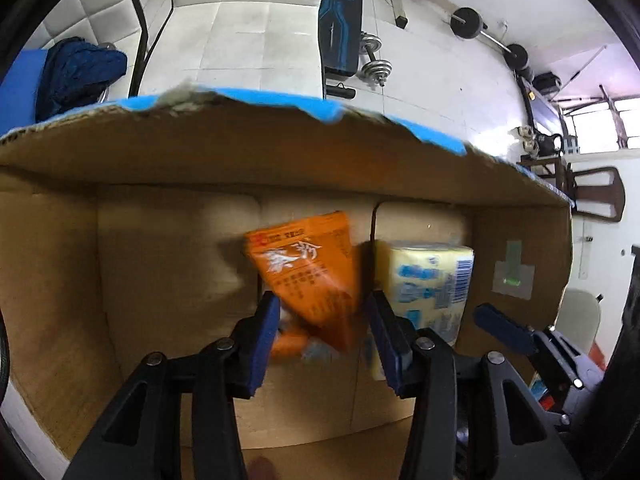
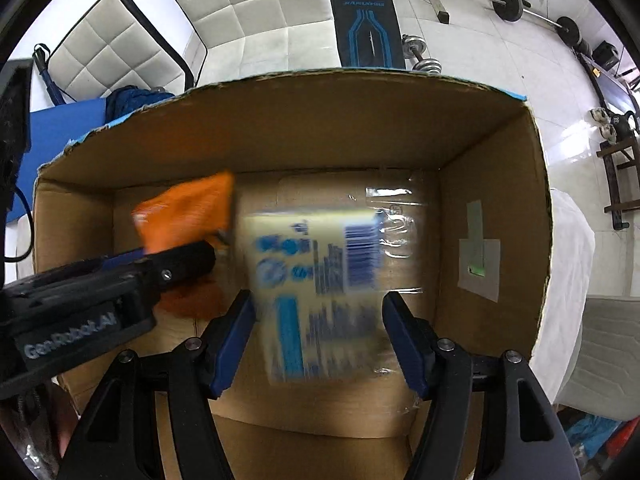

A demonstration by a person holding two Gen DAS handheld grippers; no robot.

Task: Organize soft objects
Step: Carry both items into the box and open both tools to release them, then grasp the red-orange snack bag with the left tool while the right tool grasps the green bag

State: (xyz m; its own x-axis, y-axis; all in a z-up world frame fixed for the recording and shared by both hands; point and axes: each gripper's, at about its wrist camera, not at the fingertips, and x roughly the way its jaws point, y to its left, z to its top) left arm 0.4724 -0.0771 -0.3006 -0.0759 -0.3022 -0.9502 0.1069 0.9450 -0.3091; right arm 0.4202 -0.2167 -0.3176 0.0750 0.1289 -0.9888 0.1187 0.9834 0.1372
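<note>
Nearest the left wrist camera, the left gripper (image 1: 322, 312) has its blue-padded jaws spread, with an orange packet (image 1: 310, 276) lying tilted in the gap between them; the blur hides whether either pad touches it, so it reads as released rather than clamped. Nearest the right wrist camera, the right gripper (image 2: 318, 320) likewise has its jaws parted on either side of a yellow tissue pack (image 2: 320, 280) with blue print and a barcode, heavily motion-blurred, with visible gaps at both pads. Both soft items are inside an open cardboard box (image 1: 280, 156), the orange packet to the left and the tissue pack just beside it on the right. A taped patch (image 2: 478, 264) sits on the box's right inner wall. Beyond the box rim stand a blue-and-black weight bench (image 2: 366, 20), dumbbells (image 1: 374, 62), a barbell (image 2: 540, 16) on the white tiled floor, and a white quilted chair (image 2: 116, 52).
</note>
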